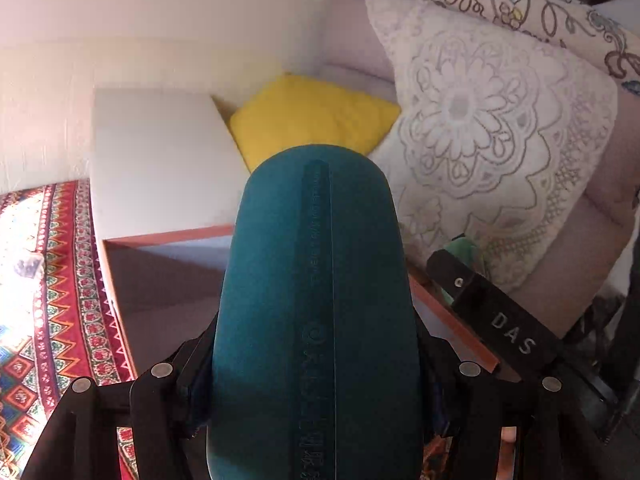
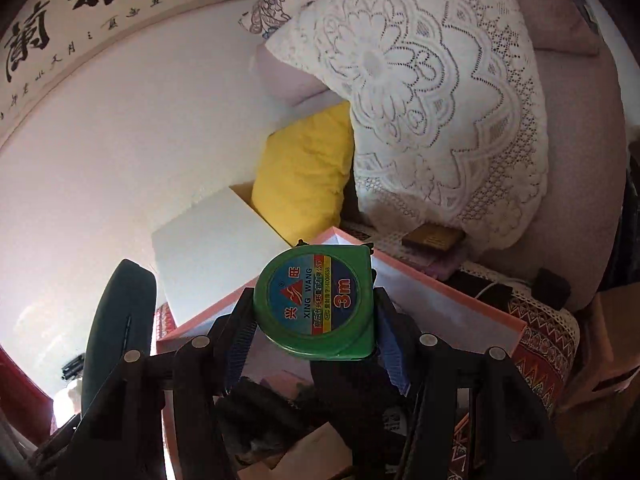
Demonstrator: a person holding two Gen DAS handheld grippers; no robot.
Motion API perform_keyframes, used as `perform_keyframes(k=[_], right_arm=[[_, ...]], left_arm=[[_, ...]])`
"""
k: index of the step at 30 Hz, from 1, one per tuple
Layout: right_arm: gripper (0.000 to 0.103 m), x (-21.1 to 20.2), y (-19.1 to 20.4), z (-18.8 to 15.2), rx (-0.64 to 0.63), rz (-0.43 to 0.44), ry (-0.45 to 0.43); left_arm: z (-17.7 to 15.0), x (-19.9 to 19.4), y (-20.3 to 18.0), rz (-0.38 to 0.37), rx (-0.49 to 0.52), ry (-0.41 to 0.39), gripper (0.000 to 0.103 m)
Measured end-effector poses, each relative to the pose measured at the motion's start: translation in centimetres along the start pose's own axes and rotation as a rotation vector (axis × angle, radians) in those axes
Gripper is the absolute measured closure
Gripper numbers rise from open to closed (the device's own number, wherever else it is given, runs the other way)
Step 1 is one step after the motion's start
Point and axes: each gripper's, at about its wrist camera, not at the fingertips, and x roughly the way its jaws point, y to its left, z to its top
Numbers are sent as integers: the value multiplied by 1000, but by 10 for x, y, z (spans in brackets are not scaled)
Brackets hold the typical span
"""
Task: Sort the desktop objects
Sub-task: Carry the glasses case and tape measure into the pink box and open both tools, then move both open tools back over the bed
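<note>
Left tongs (image 1: 316,392) clamped on my teal case (image 1: 316,280); right tongs (image 2: 312,344) gripping green tape (image 2: 316,304) | both aloft over pink-rimmed box (image 2: 452,300) | mid-carry, I judge; next: lower, release inside.

The teal case (image 1: 316,300) fills the middle of the left wrist view: its near end runs off the bottom edge, its embossed lettering is too faint to read, and it hides the fingertips of the left gripper (image 1: 316,392) and much of the pink box (image 1: 168,236) behind it. In the right wrist view, the green tape measure (image 2: 316,304) covers the box's interior; dark items below it are too shadowed to identify. The wall scroll (image 2: 80,12) above is cut off, showing 3 large characters partly.
</note>
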Motion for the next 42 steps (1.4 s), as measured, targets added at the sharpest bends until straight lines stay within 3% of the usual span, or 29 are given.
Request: perform_keyframes(k=[6,8,10,23,32,38,42], right_arm=[[40,17,-13,-4,23,-43,33],[16,19,-14,-5,10,-93,35],[9,20,-15,-6,0,-137,30],[7,-7,2,-5,13,-133,-19],[5,-43,62,-10,-60,-60,-98],[3,-57,123,-31,-140,30,-116],[2,-59,166,-52,-195,101,-95]], left_arm=[[-4,24,6,10,-22,42,34],[-6,30,8,13,-33,55,10],[-6,26,14,29,-46,38,2],[9,-46,44,109,-82,-84,1],[8,-139,94,205,-112,-206,1],[-19,-221,160,365,-138,-257,1],[-63,-292,236,547,-238,-279,1]])
